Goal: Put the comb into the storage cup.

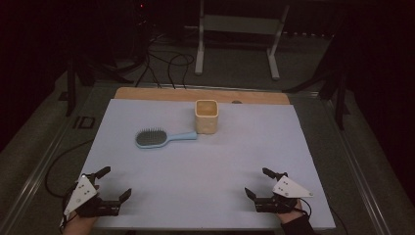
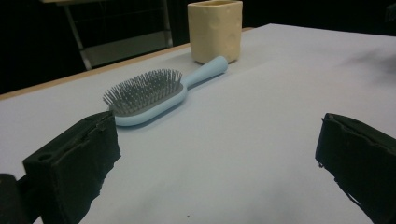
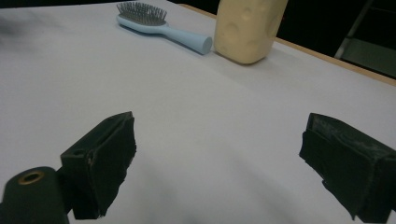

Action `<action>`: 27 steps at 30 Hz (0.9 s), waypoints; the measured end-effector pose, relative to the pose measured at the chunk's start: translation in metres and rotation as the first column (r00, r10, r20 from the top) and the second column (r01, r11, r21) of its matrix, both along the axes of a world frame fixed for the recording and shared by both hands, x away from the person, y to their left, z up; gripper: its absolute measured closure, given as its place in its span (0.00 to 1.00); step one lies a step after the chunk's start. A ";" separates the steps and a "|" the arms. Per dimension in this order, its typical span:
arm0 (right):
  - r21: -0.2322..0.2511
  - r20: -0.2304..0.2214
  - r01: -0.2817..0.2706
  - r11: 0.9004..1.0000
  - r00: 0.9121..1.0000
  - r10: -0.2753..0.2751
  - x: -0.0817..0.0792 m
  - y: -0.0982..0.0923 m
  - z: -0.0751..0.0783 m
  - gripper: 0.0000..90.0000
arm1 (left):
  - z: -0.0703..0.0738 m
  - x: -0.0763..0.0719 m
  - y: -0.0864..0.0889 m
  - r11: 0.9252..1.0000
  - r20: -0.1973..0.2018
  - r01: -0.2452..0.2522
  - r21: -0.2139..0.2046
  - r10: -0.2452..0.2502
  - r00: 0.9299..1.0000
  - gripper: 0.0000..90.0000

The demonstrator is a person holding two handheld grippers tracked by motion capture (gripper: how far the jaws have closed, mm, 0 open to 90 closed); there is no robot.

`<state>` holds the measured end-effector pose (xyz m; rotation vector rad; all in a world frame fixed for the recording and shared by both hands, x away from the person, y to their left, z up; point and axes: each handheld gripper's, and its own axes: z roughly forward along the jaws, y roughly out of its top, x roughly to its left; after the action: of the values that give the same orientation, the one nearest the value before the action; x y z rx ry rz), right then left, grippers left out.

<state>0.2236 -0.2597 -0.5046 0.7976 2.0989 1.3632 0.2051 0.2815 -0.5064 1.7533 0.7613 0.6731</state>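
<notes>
Lying bristles-up well ahead of both grippers, blue hairbrush [image 1: 161, 137], left gripper [image 1: 113, 182] and right gripper [image 1: 258, 182] jaws spread wide, empty

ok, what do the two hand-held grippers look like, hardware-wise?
Both match: the left hand-held gripper and the right hand-held gripper have black bodies with two blocky black jaws and a pale three-cornered plate with small dark dots on top. A dark cable trails from each. A dark sleeve shows at the right wrist.

In the right gripper view the top of the cream cup [image 3: 247, 30] is cut off by the upper edge. In the high view the person's hands are cut off at the bottom edge, and the room behind the table [image 1: 205, 161] is too dark to read.
</notes>
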 end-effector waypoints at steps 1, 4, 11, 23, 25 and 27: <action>0.002 0.002 -0.003 1.000 1.000 0.003 0.000 0.000 0.000 0.11 | 0.000 0.000 0.000 1.000 -0.001 0.000 0.001 0.000 1.000 0.00; -0.002 0.002 -0.006 1.000 1.000 0.006 -0.001 0.000 0.000 0.11 | 0.000 0.001 0.000 1.000 -0.003 0.002 0.005 -0.002 1.000 0.00; -0.004 -0.003 -0.003 1.000 1.000 0.003 -0.001 0.000 -0.001 0.11 | -0.001 0.002 -0.001 1.000 -0.010 0.001 0.005 -0.001 1.000 0.00; -0.005 -0.004 -0.008 1.000 1.000 0.008 0.001 0.000 -0.001 0.11 | -0.001 0.000 0.000 1.000 -0.004 0.010 0.007 -0.010 1.000 0.00; -0.017 0.008 -0.012 1.000 1.000 0.012 0.000 0.002 0.000 0.11 | -0.001 -0.001 0.000 1.000 -0.002 0.010 0.002 -0.010 1.000 0.00; -0.019 0.013 -0.011 1.000 1.000 0.011 -0.001 0.003 0.001 0.11 | 0.000 -0.001 0.000 1.000 0.000 0.011 0.005 -0.011 1.000 0.00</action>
<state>0.2227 -0.2566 -0.5034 0.7690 2.1062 1.3489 0.2041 0.2816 -0.5065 1.7605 0.7499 0.6687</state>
